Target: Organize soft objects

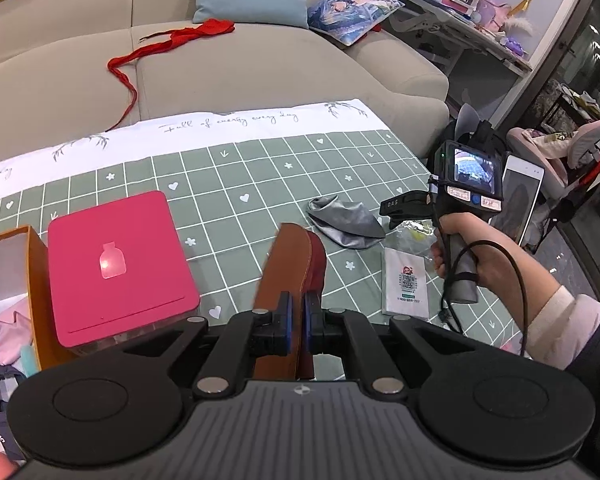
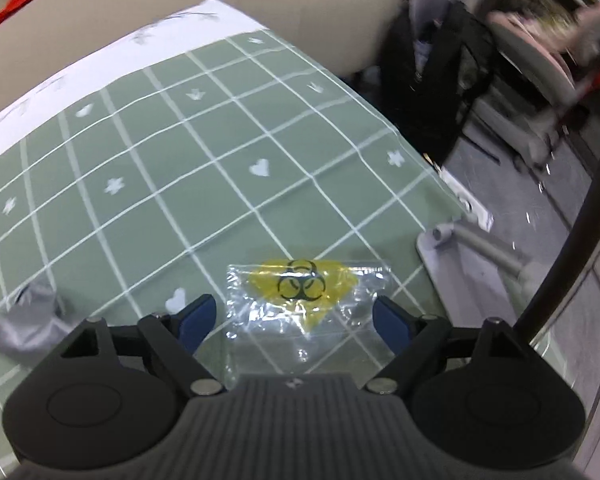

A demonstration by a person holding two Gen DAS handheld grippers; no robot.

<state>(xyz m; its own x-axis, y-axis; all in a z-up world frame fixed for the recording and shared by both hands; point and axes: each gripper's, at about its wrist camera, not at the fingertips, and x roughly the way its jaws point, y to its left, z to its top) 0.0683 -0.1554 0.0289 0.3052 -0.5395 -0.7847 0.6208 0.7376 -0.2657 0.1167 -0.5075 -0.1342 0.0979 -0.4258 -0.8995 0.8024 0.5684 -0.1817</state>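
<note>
Sorting soft things on a cloth-covered bench: some boxed, several still loose.

Left wrist view: the left tongs are clamped on a brown insole, angled down beside the pink box; soft items already sit in the orange box. A grey pouch and card lie loose. Right wrist view: the right tongs gape wide, pitched steeply down, straddling a clear bag without touching it.
</note>
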